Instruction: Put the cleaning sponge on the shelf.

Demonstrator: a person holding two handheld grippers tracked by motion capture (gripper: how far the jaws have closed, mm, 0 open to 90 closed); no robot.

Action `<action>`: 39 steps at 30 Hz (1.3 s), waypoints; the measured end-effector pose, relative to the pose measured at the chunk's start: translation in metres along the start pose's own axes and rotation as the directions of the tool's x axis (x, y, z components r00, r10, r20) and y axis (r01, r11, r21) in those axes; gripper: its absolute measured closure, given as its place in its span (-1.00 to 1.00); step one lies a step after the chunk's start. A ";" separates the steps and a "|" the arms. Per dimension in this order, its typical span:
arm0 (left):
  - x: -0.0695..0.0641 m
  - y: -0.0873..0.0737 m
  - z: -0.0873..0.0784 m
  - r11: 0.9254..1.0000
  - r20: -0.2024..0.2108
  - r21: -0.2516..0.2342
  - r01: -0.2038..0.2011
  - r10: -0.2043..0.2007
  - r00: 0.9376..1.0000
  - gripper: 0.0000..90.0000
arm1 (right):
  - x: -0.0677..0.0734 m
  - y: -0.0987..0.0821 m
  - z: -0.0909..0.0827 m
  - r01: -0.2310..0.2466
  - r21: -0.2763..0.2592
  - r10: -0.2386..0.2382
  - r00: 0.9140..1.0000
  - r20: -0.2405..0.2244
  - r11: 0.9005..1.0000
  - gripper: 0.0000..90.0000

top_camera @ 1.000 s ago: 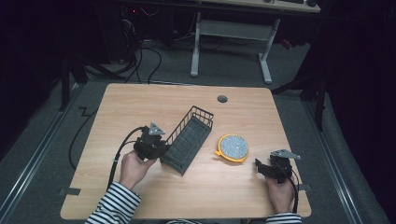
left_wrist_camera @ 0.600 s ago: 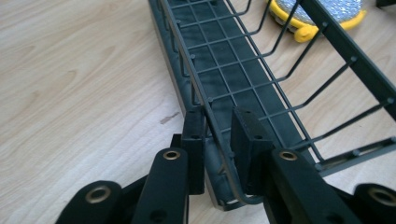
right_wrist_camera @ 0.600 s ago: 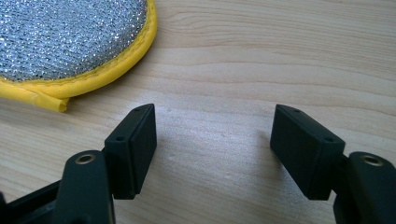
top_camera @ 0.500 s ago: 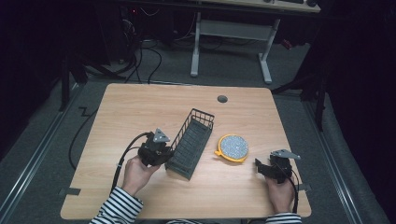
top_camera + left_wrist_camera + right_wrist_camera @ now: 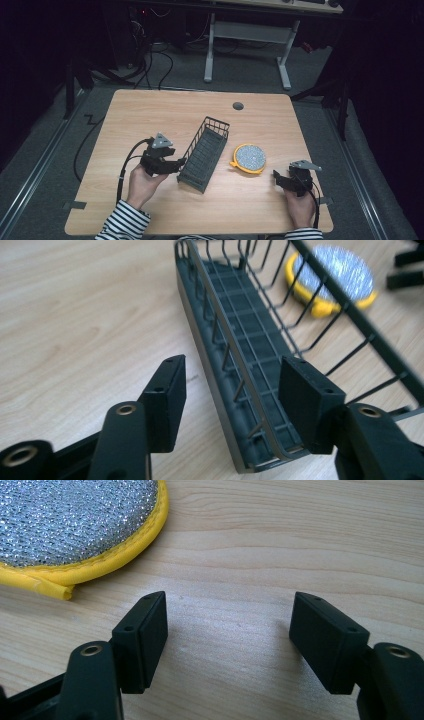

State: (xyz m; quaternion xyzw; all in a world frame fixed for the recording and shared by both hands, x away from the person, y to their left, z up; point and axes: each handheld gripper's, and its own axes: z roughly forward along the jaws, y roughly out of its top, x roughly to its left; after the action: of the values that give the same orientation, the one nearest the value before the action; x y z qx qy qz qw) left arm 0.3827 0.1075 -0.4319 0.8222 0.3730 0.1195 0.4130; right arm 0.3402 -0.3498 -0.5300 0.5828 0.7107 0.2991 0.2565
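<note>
At the left of the high view the left gripper (image 5: 176,164) is partly covered by the hand that holds it, and its grey three-cornered plate hides much of the black body. Its fingers (image 5: 165,390) have just been opening and now stand spread, the near long wall of the wire basket (image 5: 205,154) passing between them with a gap on each side, so no pad presses on it. In the left gripper view the basket is cut off at the top and right edges. It is a long, narrow, dark grey trough of thin rods with a gridded floor, lying slantwise on the pale wood-grain tabletop (image 5: 150,115), its far end pointing up and to the right. Just right of it, apart from it, lies a round scouring pad (image 5: 249,158), a glittery silver mesh face inside a stitched yellow rim; the right gripper view crops it to a part of its near edge. Nearer and to the right, the right gripper (image 5: 278,178) rests low over bare wood, fingers (image 5: 145,640) spread wide with nothing between them.
</note>
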 end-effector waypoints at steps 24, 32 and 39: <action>0.063 -0.057 -0.031 0.983 -0.143 -0.007 0.184 -0.183 0.973 -0.07 | 0.000 0.000 0.000 0.000 0.001 0.000 1.000 0.002 1.000 -0.29; 0.075 -0.084 -0.025 0.969 -0.215 0.005 0.249 -0.242 0.946 -0.09 | 0.000 0.000 0.000 0.005 0.000 -0.005 1.000 -0.001 1.000 -0.29; 0.081 -0.098 -0.018 0.959 -0.242 0.014 0.282 -0.270 0.932 -0.12 | 0.000 0.000 0.000 0.006 -0.002 -0.006 1.000 -0.002 1.000 -0.29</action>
State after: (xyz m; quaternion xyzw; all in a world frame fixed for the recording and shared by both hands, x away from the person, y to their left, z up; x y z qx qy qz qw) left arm 0.3791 0.2135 -0.5049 0.7511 0.5344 0.1489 0.3580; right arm 0.3402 -0.3494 -0.5301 0.5803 0.7123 0.2997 0.2570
